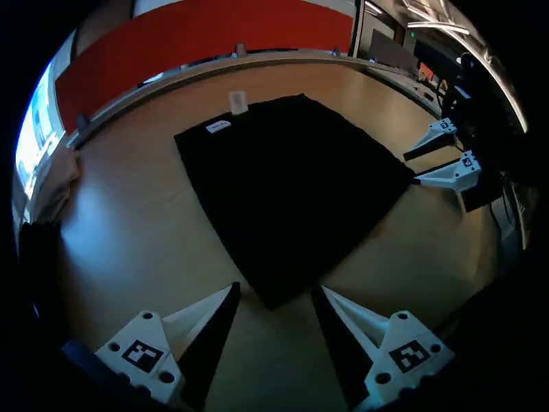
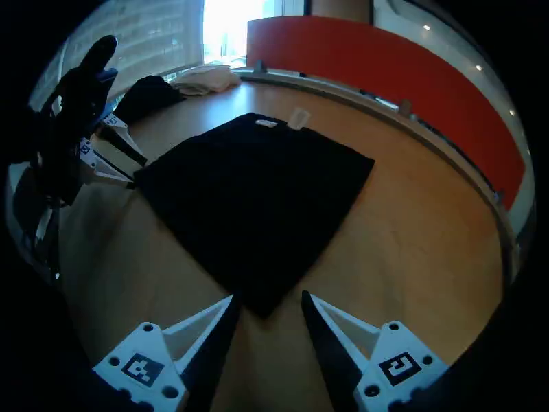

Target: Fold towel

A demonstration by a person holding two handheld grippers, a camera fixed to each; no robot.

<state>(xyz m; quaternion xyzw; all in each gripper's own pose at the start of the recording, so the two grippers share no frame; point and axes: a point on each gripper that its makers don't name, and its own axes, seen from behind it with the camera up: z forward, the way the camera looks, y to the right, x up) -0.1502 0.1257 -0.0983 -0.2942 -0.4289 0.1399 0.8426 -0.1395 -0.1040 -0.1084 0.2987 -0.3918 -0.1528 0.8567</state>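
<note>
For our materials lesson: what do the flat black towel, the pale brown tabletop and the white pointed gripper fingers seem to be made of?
Black towel: soft matte cloth; no shine, sewn white tag.
Pale brown tabletop: smooth wood or laminate; faint sheen.
White pointed fingers: likely rigid moulded plastic; black inner faces may be rubber.

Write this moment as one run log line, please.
towel: black, flat on table | left gripper: open, at one corner | right gripper: open, at another corner | grasp: none yet
</note>
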